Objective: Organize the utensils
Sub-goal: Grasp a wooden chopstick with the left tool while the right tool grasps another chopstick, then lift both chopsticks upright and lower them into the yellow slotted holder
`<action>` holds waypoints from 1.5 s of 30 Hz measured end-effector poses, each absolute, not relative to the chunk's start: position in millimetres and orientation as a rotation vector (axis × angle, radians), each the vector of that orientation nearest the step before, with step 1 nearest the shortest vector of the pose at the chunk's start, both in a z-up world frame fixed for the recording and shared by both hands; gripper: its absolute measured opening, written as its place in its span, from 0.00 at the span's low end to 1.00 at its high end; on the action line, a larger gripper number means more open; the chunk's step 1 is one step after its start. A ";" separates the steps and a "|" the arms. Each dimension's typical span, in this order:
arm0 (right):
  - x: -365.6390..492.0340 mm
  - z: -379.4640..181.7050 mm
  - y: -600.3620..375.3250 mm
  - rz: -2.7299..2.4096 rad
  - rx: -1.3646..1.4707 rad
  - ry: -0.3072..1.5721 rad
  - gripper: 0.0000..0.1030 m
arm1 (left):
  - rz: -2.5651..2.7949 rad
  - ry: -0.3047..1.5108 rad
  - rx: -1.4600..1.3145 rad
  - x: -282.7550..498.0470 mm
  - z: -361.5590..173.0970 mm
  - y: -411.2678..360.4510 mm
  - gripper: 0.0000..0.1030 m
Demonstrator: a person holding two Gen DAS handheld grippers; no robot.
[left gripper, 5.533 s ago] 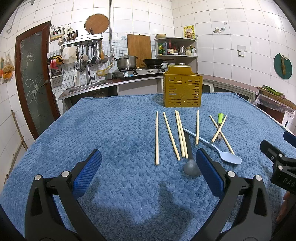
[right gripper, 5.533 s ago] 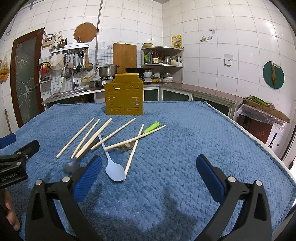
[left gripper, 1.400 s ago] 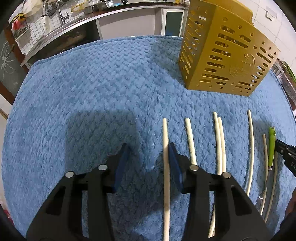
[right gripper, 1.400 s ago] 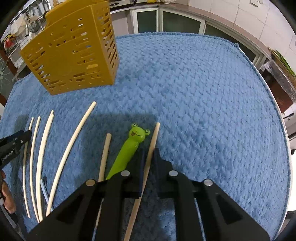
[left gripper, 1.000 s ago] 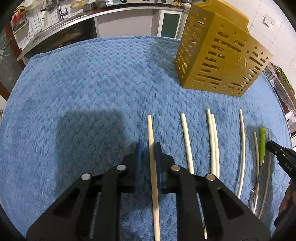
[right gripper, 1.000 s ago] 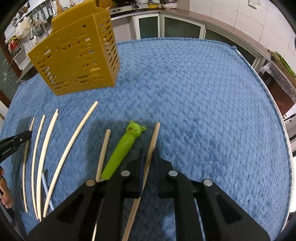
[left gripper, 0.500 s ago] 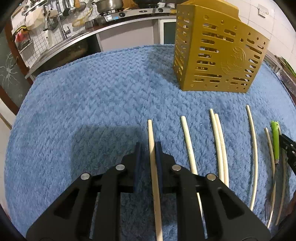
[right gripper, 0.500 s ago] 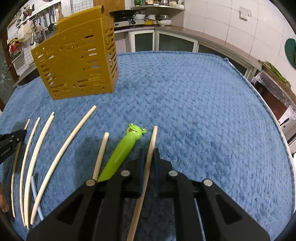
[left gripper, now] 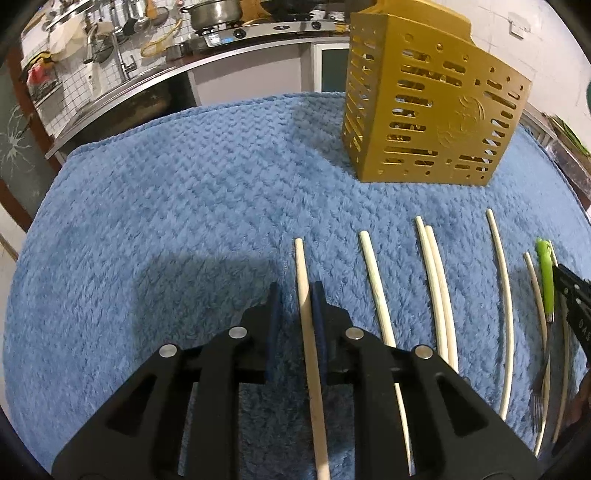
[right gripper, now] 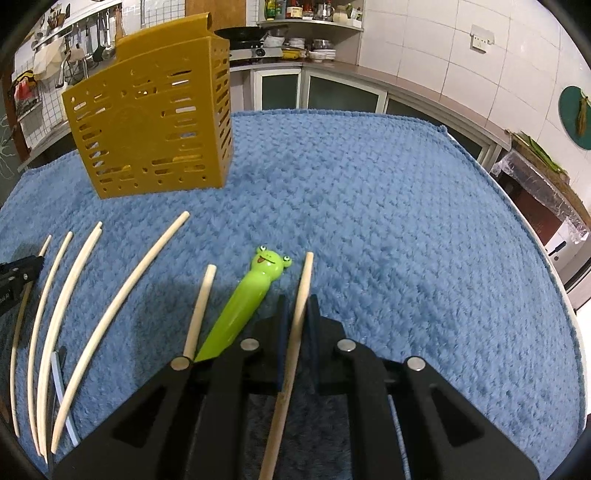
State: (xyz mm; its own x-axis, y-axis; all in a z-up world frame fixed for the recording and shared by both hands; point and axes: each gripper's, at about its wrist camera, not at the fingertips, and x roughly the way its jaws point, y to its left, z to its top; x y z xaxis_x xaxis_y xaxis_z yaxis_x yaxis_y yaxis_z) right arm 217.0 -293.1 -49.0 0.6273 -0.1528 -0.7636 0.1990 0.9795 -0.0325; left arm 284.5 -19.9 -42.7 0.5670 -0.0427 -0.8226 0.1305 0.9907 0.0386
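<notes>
My left gripper (left gripper: 294, 295) is shut on a pale wooden chopstick (left gripper: 301, 266) that points forward over the blue cloth. My right gripper (right gripper: 298, 309) is shut on another chopstick (right gripper: 306, 273), just right of a green frog-handled fork (right gripper: 255, 288). Several more chopsticks (left gripper: 432, 273) lie in a row on the cloth; they also show in the right wrist view (right gripper: 122, 291). The yellow slotted utensil holder (left gripper: 428, 114) stands upright at the far side, also in the right wrist view (right gripper: 155, 122).
A blue textured cloth (right gripper: 388, 221) covers the table, whose right edge (right gripper: 554, 266) drops off. A pale blue spoon handle (right gripper: 61, 391) lies under the chopsticks at left. Kitchen counter, stove and sink (left gripper: 221, 29) stand behind the table.
Both grippers were open 5.5 s ago, then closed on one chopstick each. In the last half second both have lifted and tilted up a little; the holder looks nearer.
</notes>
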 end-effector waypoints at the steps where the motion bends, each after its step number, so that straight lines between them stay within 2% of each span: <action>1: 216.9 -49.0 -293.1 -0.202 0.059 0.870 0.11 | -0.101 0.962 0.087 284.2 -42.6 -18.9 0.16; 9: 219.9 -49.6 -290.8 -0.231 0.054 0.875 0.12 | -0.096 0.926 0.081 279.0 -43.5 -17.8 0.15; 16: 220.4 -49.2 -301.6 -0.188 0.122 0.876 0.07 | -0.110 0.927 0.039 278.6 -41.9 -11.7 0.06; 22: 218.1 -42.9 -310.8 -0.149 0.178 0.870 0.06 | -0.137 0.942 -0.042 280.7 -36.6 -1.4 0.05; 35: 203.3 -14.0 -315.6 -0.035 0.271 0.766 0.06 | -0.205 0.841 -0.059 263.4 -1.6 -3.6 0.04; 45: 196.1 1.6 -310.8 -0.016 0.244 0.717 0.06 | -0.246 0.794 -0.067 252.2 16.3 -6.3 0.04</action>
